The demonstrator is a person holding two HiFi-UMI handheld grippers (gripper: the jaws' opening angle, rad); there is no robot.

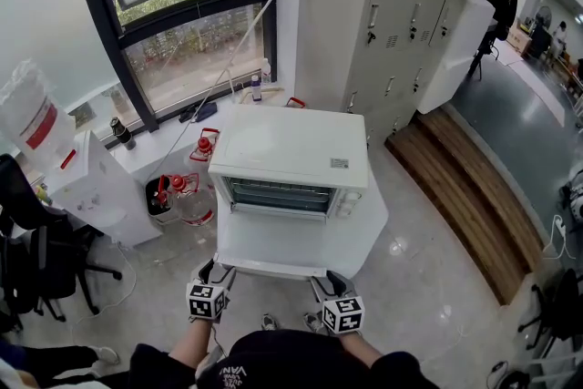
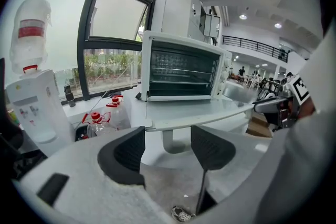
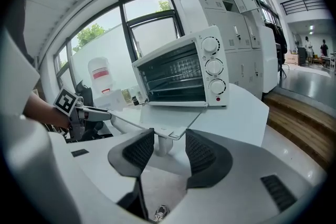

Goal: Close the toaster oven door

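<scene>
The toaster oven [image 1: 291, 150] stands on the white table [image 1: 377, 223] in front of you, with its back to the window. Its door [image 1: 282, 241] is open and lies flat, pointing toward you, and the front edge of it is between your two grippers.

Your left gripper [image 1: 217, 269] is just beside the left front corner of the door. In the left gripper view its jaws are apart and nothing is between the pads [image 2: 128, 152]. Your right gripper [image 1: 328, 281] is just beside the right front corner. Its jaws are also spread with no grasp, and the corner of the door [image 3: 169, 122] shows just ahead of the gap. Whether a fingertip touches the door edge, I cannot say from these views.

About writing, there is little to read:
- A small label [image 1: 339, 163] sits on the top of the oven, but the print is too small.
- The three dials [image 3: 214, 66] on the right side of the front have fine marks around them and a red dot under them; no word is readable.
- The water bottle [image 1: 32, 118] on the dispenser [image 1: 100, 187] has a red label, also unreadable.
- White letters on your black shirt [image 1: 232, 373] are cut by the frame edge
</scene>
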